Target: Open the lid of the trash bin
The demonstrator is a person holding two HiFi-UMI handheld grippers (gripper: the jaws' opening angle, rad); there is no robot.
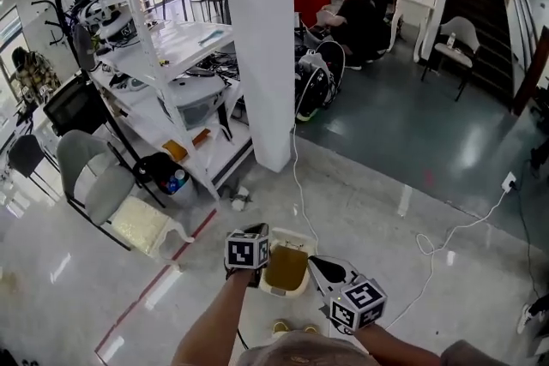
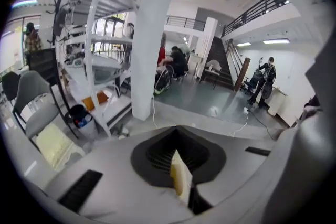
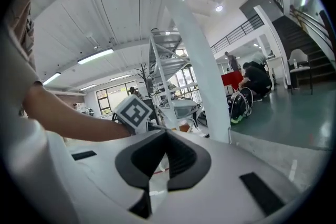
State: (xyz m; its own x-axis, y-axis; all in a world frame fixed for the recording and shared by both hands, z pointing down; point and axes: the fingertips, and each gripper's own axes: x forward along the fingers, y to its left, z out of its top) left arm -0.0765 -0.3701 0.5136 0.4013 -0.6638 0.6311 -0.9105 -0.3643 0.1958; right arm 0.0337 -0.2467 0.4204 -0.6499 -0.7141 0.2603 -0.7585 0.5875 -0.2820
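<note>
Trash bin [image 1: 300,287] sits on the floor [image 1: 386,201] right ahead of our shoes [image 1: 280,327], a little out from the foot of the white pillar [image 1: 257,47]. From the head view its mouth looks uncovered, with a brownish liner showing inside.

Lid [image 2: 180,180]: in the left gripper view we see a thin cream plate, edge-on, pinched between the two dark pads. We take this to be the lid, gripped by its edge so it can be swung up and kept up. The head view does not show the hinge side clearly.

Left gripper [image 1: 254,274] is at the bin's left rim and clamped on that plate. Right gripper [image 1: 324,268] hangs just beside the right rim. Its tips meet with nothing between them, only floor showing through the gap behind. We judge it is parked there to stay out of the lid's way.

The task looks close to done, though the lid seems to depend on the left grip to stay open.

Further out, a white cable [image 1: 300,201] trails past the bin toward the pillar. A shelf rack [image 1: 163,56] and a grey chair [image 1: 90,176] stand well apart to the left.
</note>
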